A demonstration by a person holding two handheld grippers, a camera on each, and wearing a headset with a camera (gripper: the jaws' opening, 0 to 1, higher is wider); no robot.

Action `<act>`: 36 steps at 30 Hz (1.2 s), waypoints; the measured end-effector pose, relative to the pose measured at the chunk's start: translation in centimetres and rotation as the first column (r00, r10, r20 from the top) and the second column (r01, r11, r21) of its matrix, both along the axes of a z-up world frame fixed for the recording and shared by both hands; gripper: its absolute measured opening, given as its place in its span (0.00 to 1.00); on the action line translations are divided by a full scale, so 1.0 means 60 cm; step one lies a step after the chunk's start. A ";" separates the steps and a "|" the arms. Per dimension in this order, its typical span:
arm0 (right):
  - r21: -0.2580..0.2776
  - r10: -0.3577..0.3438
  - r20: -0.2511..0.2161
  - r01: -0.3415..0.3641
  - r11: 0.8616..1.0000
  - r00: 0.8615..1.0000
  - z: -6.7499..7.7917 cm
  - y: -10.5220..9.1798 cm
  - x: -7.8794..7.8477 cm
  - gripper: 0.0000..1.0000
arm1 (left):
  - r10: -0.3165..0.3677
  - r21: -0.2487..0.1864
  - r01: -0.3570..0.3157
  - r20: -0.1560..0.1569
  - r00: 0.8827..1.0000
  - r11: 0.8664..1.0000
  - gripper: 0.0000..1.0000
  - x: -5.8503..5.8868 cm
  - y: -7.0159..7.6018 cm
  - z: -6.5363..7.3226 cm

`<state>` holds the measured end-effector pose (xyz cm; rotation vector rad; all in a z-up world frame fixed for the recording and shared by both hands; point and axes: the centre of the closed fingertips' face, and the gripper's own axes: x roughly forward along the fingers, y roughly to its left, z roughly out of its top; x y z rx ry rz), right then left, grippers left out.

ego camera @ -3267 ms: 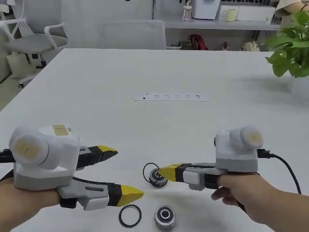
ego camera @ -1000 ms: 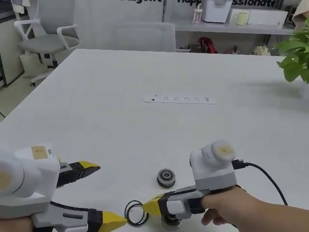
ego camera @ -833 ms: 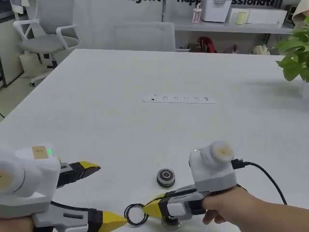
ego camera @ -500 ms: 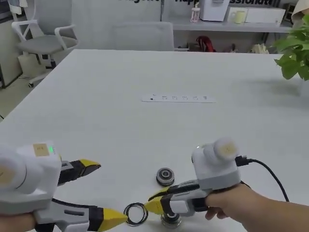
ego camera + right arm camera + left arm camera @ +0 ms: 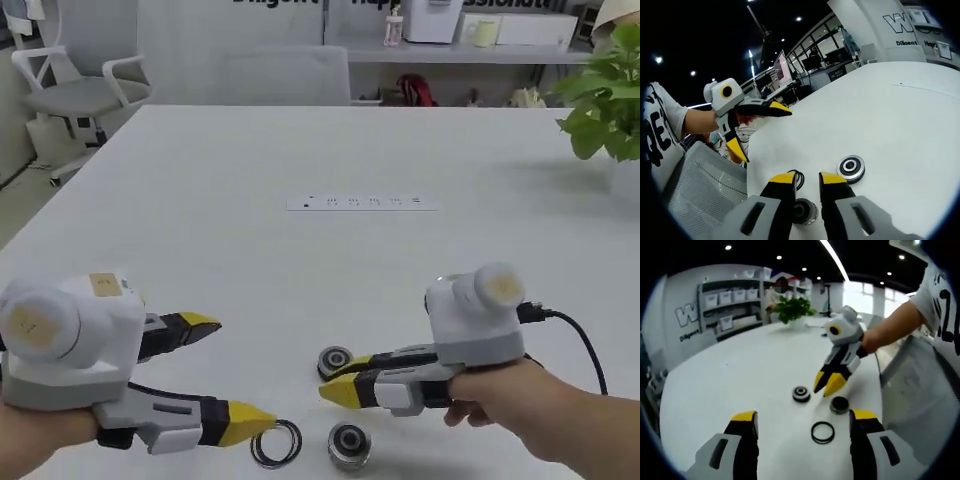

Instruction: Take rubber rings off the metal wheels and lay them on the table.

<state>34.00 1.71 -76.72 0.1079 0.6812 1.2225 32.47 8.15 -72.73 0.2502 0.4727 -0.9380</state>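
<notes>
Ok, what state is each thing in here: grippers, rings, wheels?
Left gripper: open wide, empty.
Right gripper: jaws slightly apart, empty.
Rubber rings: loose, lying overlapped on the table.
Far wheel: flat on the table, untouched.
Near wheel: flat on the table, untouched.

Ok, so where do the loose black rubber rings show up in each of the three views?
Head view: rubber rings at bottom centre, just left of the nearer metal wheel.
Left gripper view: rings low centre, wheel just above and right of them.
Right gripper view: rings low centre, partly hidden, wheel below.
Shared landmark: that nearer metal wheel beside the rings.
</notes>
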 end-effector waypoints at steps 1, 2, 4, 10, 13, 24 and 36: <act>-0.002 -0.008 0.007 0.008 1.000 1.000 0.001 -0.004 0.004 0.15 | -0.003 0.000 0.003 -0.001 1.000 1.000 0.75 0.003 -0.002 -0.001; -0.004 -0.013 0.012 0.014 1.000 1.000 0.001 -0.007 0.006 0.16 | -0.004 0.001 0.004 -0.002 1.000 1.000 0.75 0.006 -0.004 -0.001; -0.006 -0.025 0.018 0.025 1.000 1.000 0.002 -0.014 0.012 0.16 | -0.008 0.003 0.008 -0.003 1.000 1.000 0.75 0.010 -0.008 -0.003; -0.020 -0.049 0.050 0.050 0.999 0.998 -0.001 -0.030 0.028 0.18 | -0.023 0.008 0.023 -0.007 1.000 1.000 0.73 0.022 -0.020 -0.007; -0.038 -0.057 0.077 0.060 0.998 0.995 -0.006 -0.037 0.035 0.20 | -0.033 0.015 0.033 -0.009 0.999 0.999 0.71 0.027 -0.025 -0.010; -0.095 -0.058 0.138 0.072 0.993 0.989 -0.029 -0.053 0.050 0.22 | -0.032 0.011 0.032 -0.028 0.999 0.999 0.66 0.049 -0.031 -0.024; -0.118 -0.056 0.179 0.078 0.990 0.982 -0.047 -0.050 0.060 0.23 | -0.029 0.023 0.030 -0.052 0.998 0.999 0.60 0.069 -0.044 -0.053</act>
